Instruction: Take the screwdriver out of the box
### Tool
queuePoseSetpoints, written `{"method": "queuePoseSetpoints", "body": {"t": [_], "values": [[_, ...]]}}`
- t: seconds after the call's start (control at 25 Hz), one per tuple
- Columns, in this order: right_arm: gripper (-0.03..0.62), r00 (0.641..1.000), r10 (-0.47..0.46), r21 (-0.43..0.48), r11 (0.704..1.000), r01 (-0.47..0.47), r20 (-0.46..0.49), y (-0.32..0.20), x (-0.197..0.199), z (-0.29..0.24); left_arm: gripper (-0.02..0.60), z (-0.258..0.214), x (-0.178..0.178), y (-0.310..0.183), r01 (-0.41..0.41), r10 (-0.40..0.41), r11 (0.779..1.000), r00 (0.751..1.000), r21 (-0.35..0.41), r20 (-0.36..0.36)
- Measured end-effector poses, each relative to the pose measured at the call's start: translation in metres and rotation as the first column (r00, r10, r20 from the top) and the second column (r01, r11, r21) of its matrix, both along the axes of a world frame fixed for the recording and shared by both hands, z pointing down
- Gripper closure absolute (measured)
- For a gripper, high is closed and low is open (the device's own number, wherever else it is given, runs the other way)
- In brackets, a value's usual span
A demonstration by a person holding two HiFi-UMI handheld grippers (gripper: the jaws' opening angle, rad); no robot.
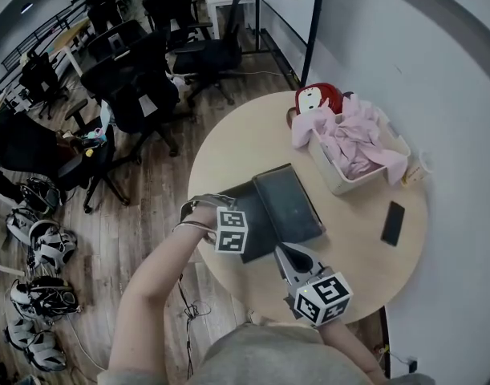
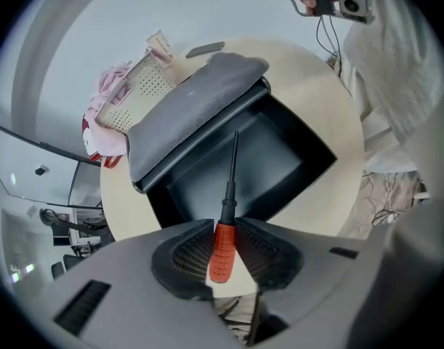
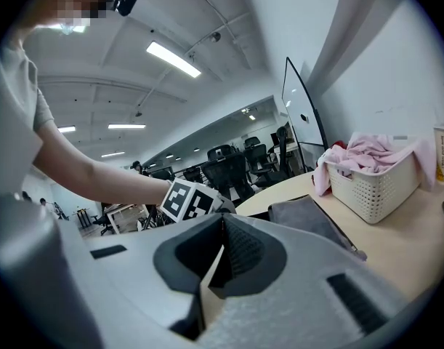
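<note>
My left gripper is shut on the red handle of the screwdriver. Its black shaft points down over the black inside of the open box, clear of the bottom. The box's grey lid stands tipped open on the far side. In the head view the left gripper hangs over the box, next to the lid; the screwdriver is hidden there. My right gripper is just in front of the box, near the table's edge. Its fingertips meet with nothing between them in the right gripper view.
A white basket full of pink cloth stands at the table's far right, a red and white thing behind it. A black phone lies to the right of the box. Office chairs crowd the floor beyond the table.
</note>
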State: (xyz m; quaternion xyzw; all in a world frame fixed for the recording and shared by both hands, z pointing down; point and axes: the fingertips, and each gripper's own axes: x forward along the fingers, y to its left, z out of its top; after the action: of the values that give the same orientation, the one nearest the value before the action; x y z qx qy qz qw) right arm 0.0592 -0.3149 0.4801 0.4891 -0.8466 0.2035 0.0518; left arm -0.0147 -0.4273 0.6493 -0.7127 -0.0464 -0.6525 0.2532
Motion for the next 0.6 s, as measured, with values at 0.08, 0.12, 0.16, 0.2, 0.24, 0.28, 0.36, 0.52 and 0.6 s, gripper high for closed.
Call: {"method": "queuePoseSetpoints", "body": {"t": [0.08,0.12,0.16,0.2,0.24,0.28,0.36,0.52,0.6], "values": [[0.594,1.000,-0.012,0.005,1.000,0.012,-0.001,0.003,-0.004,-0.003,0.499,-0.005,-0.010,0.001,0.034,-0.034,0.999,0.999,0.008,-0.011],[0.594,1.000,-0.017,0.007,1.000,0.017,-0.001,0.005,-0.006,-0.004,0.499,-0.008,-0.015,0.002,0.052,-0.052,0.999,0.998,0.011,-0.019],[0.594,1.000,-0.023,0.009,1.000,0.023,-0.002,0.008,-0.008,-0.005,0.499,-0.012,-0.020,0.003,0.070,-0.070,0.997,0.997,0.012,-0.030],[0.594,1.000,-0.029,0.011,1.000,0.029,-0.001,0.010,-0.011,-0.006,0.499,-0.015,-0.025,0.005,0.090,-0.090,0.996,0.995,0.012,-0.043],[0.594,0.999,-0.035,0.014,0.999,0.035,-0.001,0.012,-0.013,-0.007,0.497,-0.018,-0.030,0.006,0.113,-0.112,0.994,0.992,0.009,-0.059],[0.594,0.999,-0.040,0.017,0.999,0.040,0.001,0.014,-0.016,-0.008,0.499,-0.021,-0.034,0.009,0.136,-0.136,0.991,0.988,0.005,-0.077],[0.594,0.999,-0.049,0.021,0.999,0.049,0.002,0.019,-0.019,-0.009,0.499,-0.028,-0.040,0.013,0.184,-0.183,0.983,0.976,-0.005,-0.116],[0.594,0.998,-0.060,0.033,0.998,0.061,-0.006,0.030,-0.024,-0.010,0.499,-0.041,-0.048,0.028,0.275,-0.276,0.961,0.938,-0.035,-0.208],[0.594,0.998,-0.059,0.039,0.997,0.059,-0.012,0.038,-0.026,-0.011,0.499,-0.048,-0.052,0.041,0.319,-0.324,0.946,0.910,-0.062,-0.259]]}}
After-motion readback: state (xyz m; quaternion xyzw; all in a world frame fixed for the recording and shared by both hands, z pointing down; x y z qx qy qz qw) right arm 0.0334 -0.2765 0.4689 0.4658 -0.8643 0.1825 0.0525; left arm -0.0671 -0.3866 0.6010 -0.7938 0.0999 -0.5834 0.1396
